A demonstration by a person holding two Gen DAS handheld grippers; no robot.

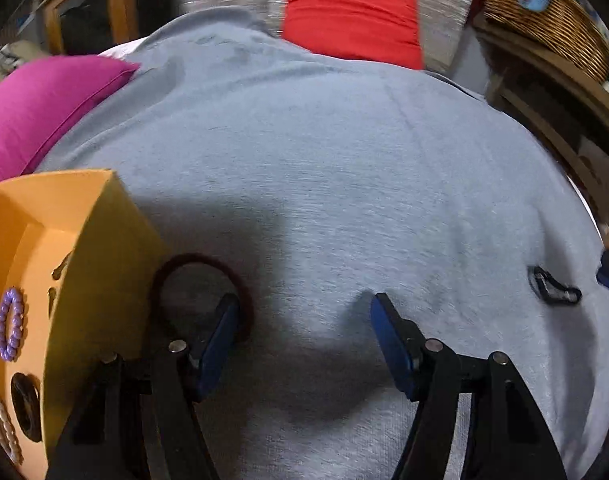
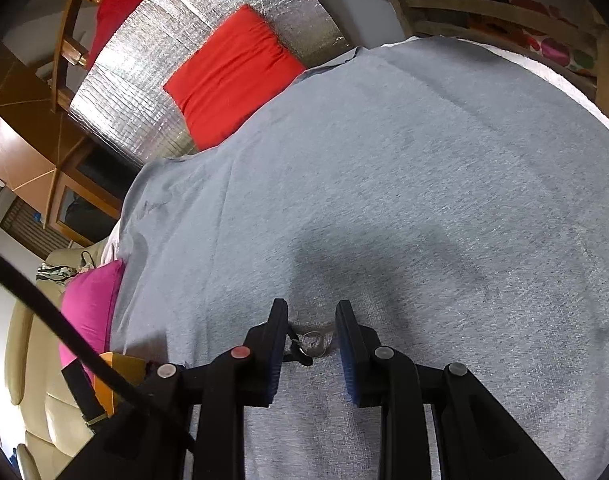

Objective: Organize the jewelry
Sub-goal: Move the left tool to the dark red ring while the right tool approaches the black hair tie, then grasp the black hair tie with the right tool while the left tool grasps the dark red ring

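An orange box [image 1: 92, 264] stands at the left on the grey cloth [image 1: 324, 168]. Inside it lie a purple bead bracelet [image 1: 10, 330], a dark ring-shaped piece [image 1: 24, 406] and a white pearl bracelet [image 1: 4, 428]. A dark red hair tie [image 1: 172, 270] lies beside the box, and my left gripper [image 1: 304, 304] is open with its left finger on the tie's loop. A small black clasp piece [image 1: 552, 290] lies at the right. My right gripper [image 2: 311, 312] is open, its fingers on either side of a small silver ring with a black clasp [image 2: 310, 344].
A magenta cushion [image 1: 36, 112] lies behind the box and a red cushion [image 1: 352, 16] at the back against silver foil. A wicker basket [image 1: 544, 16] and wooden shelves stand at the right. The box corner [image 2: 120, 364] shows in the right wrist view.
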